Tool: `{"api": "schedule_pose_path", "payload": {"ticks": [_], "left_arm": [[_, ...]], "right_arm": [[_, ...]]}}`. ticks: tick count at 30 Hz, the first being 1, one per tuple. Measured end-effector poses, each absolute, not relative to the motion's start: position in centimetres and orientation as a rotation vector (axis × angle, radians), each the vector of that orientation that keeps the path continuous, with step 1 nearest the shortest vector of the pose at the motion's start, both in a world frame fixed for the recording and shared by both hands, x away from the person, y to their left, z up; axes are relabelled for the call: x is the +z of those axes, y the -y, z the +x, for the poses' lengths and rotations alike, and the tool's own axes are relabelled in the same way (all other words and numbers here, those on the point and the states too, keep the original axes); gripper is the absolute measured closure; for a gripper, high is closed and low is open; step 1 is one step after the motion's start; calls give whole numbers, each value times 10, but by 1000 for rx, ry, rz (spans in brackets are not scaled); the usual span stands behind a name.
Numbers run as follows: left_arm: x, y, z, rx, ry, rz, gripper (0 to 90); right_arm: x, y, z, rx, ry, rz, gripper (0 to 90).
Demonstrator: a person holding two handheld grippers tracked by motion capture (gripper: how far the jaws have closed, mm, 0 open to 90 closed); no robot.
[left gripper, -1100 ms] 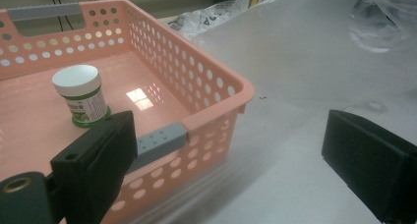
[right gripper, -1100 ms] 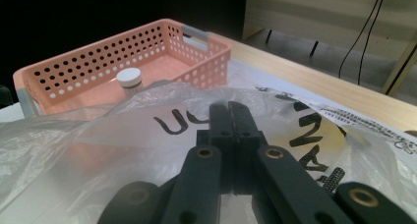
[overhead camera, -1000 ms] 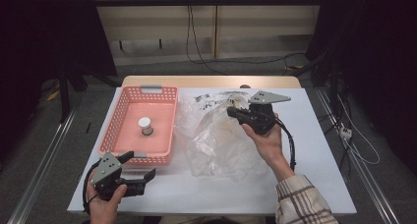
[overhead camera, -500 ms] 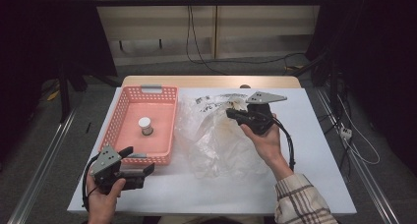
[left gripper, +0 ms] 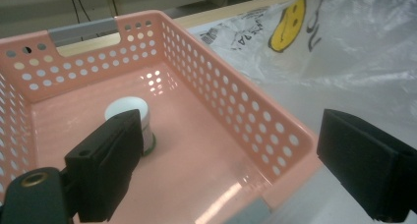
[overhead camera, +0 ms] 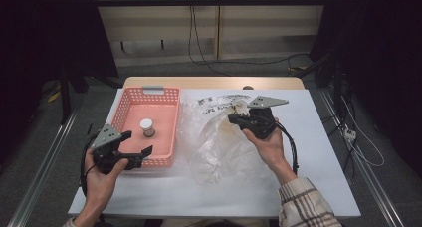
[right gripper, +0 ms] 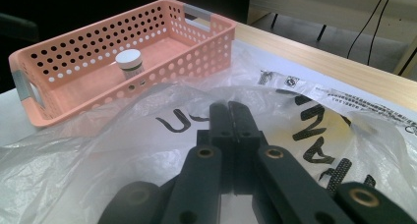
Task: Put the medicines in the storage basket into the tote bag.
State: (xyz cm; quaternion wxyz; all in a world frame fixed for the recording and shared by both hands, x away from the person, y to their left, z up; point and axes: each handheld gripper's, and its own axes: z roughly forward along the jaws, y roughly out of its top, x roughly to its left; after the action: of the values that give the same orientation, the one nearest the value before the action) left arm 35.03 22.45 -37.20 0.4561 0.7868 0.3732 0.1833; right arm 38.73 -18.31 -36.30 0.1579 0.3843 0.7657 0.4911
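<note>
Standing upright in the pink basket (left gripper: 255,121) just ahead of the wide-open left gripper (overhead camera: 133,148), a small, light, rigid white-capped jar (left gripper: 129,117), best taken across its cap; right gripper (overhead camera: 235,119) pinched shut on thin, slippery plastic bag (overhead camera: 219,142).

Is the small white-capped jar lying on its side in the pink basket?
No, the jar stands upright on the floor of the pink basket, cap on top.

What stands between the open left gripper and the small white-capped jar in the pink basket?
The basket's near wall. The left gripper hovers at that rim with jaws open, and the jar stands upright inside beyond it; above the rim, nothing visible blocks the way.
</note>
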Motion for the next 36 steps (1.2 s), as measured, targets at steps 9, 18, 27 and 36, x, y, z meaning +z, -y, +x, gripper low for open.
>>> {"api": "schedule_pose_path", "payload": {"ticks": [9, 18, 27, 36], "left_arm": [[-370, -218, 388, 449, -962, 1971, 100], [-385, -216, 431, 459, -1051, 2061, 150], [-391, -211, 463, 454, -1104, 2130, 223], [-415, -217, 481, 357, -1161, 2236, 248]], "right_arm": [[-365, 182, 388, 1400, -2198, 1102, 900], [-366, 181, 388, 1404, -2205, 1105, 900], [-368, 181, 389, 1398, -2211, 1106, 900], [-370, 180, 389, 1394, -2224, 1100, 900]]}}
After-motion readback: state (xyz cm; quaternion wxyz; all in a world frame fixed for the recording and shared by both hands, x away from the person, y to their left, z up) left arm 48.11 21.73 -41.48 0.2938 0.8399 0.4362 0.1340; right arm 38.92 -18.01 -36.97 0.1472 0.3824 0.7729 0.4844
